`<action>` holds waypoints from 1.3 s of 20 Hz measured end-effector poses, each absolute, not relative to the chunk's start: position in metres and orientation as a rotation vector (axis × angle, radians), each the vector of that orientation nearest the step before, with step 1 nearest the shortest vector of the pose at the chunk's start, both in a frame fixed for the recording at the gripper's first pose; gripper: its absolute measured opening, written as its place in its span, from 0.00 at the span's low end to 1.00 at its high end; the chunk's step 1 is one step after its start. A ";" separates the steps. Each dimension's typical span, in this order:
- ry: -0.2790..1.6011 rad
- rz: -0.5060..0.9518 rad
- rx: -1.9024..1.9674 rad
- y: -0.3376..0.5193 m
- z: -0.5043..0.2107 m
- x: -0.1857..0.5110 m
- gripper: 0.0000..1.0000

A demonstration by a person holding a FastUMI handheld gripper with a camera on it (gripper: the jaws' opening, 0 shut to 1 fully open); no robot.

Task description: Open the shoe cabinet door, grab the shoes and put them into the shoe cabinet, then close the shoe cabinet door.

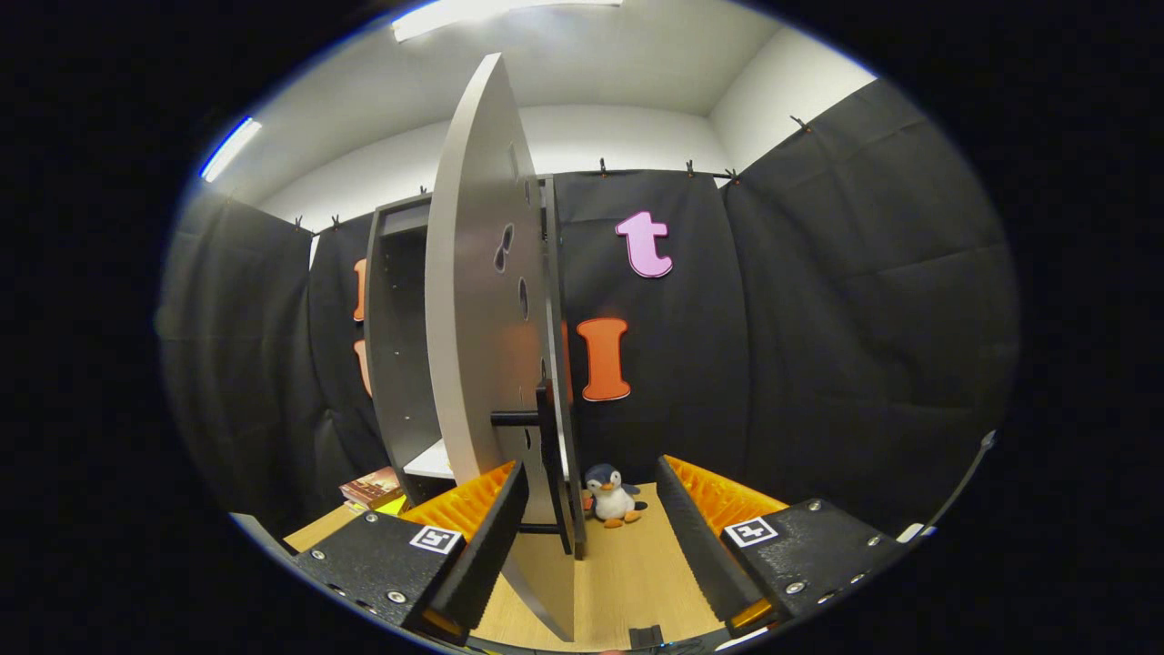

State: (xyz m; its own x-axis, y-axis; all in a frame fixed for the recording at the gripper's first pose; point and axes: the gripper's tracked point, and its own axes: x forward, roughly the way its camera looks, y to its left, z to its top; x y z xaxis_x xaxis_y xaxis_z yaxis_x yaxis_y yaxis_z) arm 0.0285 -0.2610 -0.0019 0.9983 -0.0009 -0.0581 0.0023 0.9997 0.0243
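Shoe cabinet (397, 355) stands upright against the booth wall, dark frame, interior exposed on its front. Cabinet door (477, 300), pale grey, swung well open and seen nearly edge-on, its free edge reaching toward the camera; a few dark oval cut-outs show on its face. A dark bar handle (544, 455) is fixed on the door's edge side, standing off on short posts. Tool (591, 537) spread wide, nothing pressed between the two fingers. Left finger (477, 537) sits at the lower part of the door, just beside or touching its face; contact cannot be judged. The door's lower corner drops into the gap between the fingers, close to the left one. Right finger (705, 546) well apart from the door, over bare wooden floor (627, 582). A pale shelf board (427, 464) visible low inside the cabinet. Small plush penguin (611, 496) sits on the floor beyond the fingers, just right of the door's foot, against the black cloth. A stack of books or boxes (373, 488) lies on the floor left of the cabinet base.
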 end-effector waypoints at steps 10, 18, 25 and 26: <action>0.051 0.055 0.019 -0.193 -0.006 0.038 0.90; 0.053 0.169 0.044 -0.130 -0.013 0.053 0.90; 0.060 0.254 0.061 -0.096 -0.018 0.075 0.90; 0.059 0.264 0.064 -0.091 -0.017 0.079 0.90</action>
State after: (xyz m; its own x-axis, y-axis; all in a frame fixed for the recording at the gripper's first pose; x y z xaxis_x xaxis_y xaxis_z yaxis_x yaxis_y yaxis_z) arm 0.0788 -0.0910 -0.0175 0.9637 0.2623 -0.0497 -0.2585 0.9634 0.0710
